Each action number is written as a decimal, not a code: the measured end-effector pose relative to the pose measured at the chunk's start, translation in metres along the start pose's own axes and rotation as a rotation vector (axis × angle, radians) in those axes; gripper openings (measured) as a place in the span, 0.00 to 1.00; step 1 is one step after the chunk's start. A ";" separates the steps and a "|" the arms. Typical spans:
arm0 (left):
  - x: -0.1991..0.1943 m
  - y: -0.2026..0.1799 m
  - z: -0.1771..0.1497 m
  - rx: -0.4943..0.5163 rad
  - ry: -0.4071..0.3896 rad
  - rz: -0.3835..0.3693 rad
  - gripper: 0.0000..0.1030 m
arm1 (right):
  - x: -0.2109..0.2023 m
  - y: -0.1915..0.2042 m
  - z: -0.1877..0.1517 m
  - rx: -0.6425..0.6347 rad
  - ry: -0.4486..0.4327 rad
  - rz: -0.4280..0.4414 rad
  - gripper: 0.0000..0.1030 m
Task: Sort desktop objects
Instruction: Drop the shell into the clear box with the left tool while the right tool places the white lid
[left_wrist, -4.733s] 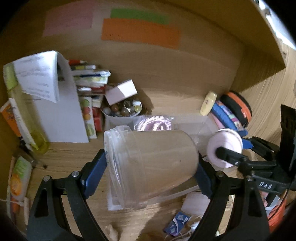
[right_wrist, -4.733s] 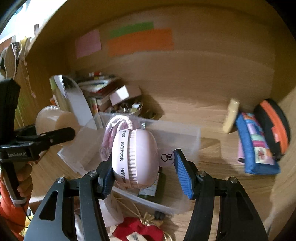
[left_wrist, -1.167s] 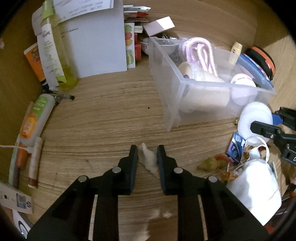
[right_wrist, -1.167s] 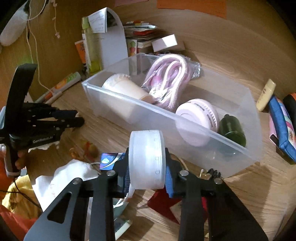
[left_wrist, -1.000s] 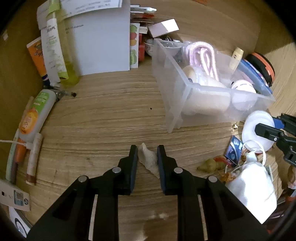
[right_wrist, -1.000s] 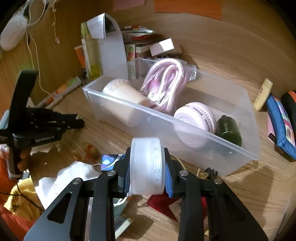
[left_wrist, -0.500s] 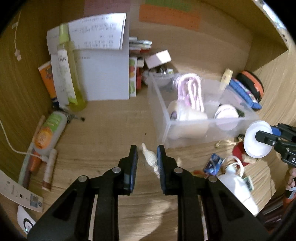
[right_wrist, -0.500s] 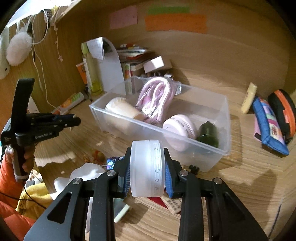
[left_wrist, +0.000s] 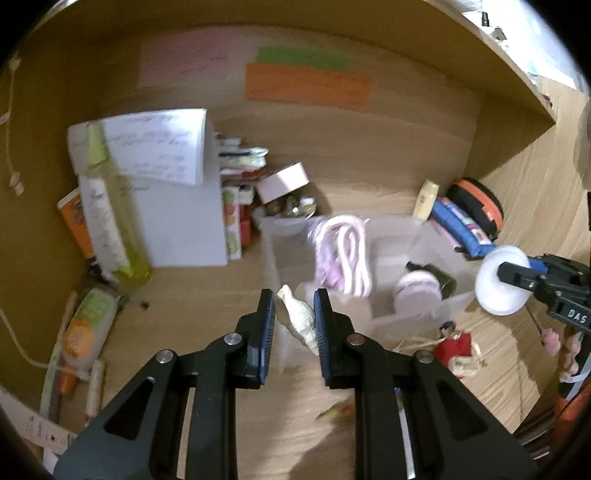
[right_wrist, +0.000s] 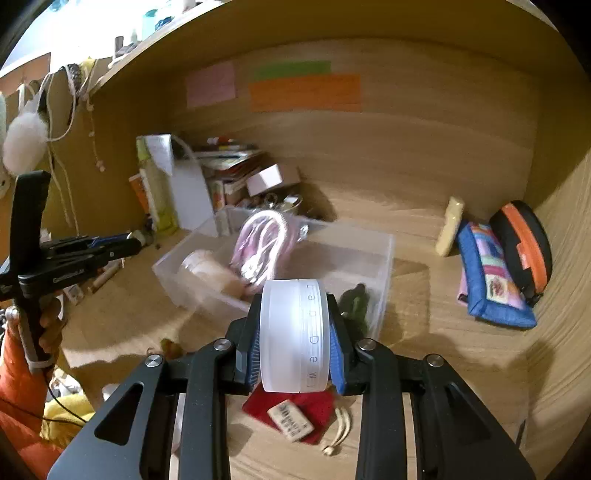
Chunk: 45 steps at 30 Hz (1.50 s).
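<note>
Both grippers are rising off the desk and swinging toward the clear bin since a second ago; the left gripper is pinching a small white shell-like piece between narrow jaws near the bin's front-left corner, while the right gripper is clamping a frosted white jar on edge above the bin's front wall. Inside the bin are lying a pink coiled cable, a beige cup and a dark bottle. Judging by this, each load is wanting to clear the rim fully before release; lowering the jar into the bare right-hand corner is looking safest, since dropping from height risks a bounce.
</note>
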<state>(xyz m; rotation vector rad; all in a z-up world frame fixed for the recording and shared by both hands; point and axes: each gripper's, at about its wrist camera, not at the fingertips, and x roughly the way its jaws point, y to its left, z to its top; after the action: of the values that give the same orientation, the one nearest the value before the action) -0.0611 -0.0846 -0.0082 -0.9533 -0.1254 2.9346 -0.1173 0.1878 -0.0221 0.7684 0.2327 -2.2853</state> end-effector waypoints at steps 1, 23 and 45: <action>0.002 -0.002 0.003 0.001 -0.004 -0.005 0.20 | 0.001 -0.002 0.002 0.000 -0.001 -0.001 0.26; 0.086 -0.065 0.022 0.097 0.103 -0.129 0.20 | 0.060 -0.032 0.012 0.022 0.046 -0.094 0.26; 0.106 -0.082 0.008 0.161 0.158 -0.083 0.23 | 0.073 -0.017 0.010 -0.034 0.089 -0.114 0.28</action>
<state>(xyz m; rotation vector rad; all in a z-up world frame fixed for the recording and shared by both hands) -0.1489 0.0048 -0.0561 -1.1197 0.0747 2.7318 -0.1752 0.1550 -0.0577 0.8601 0.3642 -2.3499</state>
